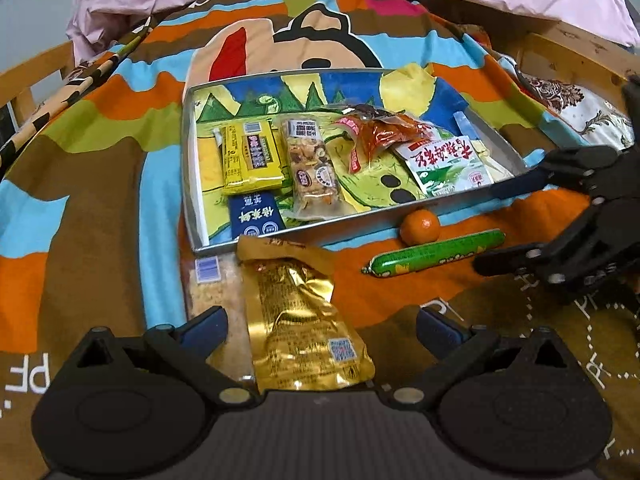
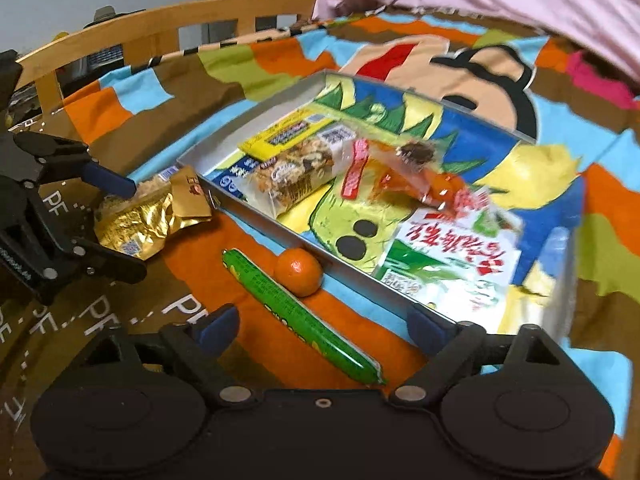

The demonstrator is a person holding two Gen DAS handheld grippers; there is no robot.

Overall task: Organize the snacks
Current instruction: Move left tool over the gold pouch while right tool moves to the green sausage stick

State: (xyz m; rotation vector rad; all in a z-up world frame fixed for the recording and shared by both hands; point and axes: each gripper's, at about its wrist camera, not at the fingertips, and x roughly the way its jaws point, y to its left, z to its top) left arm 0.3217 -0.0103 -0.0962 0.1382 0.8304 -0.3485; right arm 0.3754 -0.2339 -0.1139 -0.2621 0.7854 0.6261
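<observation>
Gold pouch (image 1: 304, 320) QR-coded | blanket (image 2: 104, 312) reads "PF" | left gripper (image 1: 320, 326) agape | right gripper (image 2: 324, 322) agape

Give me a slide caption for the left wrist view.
Open left gripper straddles gold foil pouch before the snack tray; mandarin and green sausage lie outside.

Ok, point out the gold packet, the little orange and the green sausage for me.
gold packet (image 1: 304, 332), left wrist view, middle of the crinkled foil.
little orange (image 1: 419, 227), left wrist view, centre of the peel.
green sausage (image 2: 298, 314), right wrist view, midway along the wrapper.
</observation>
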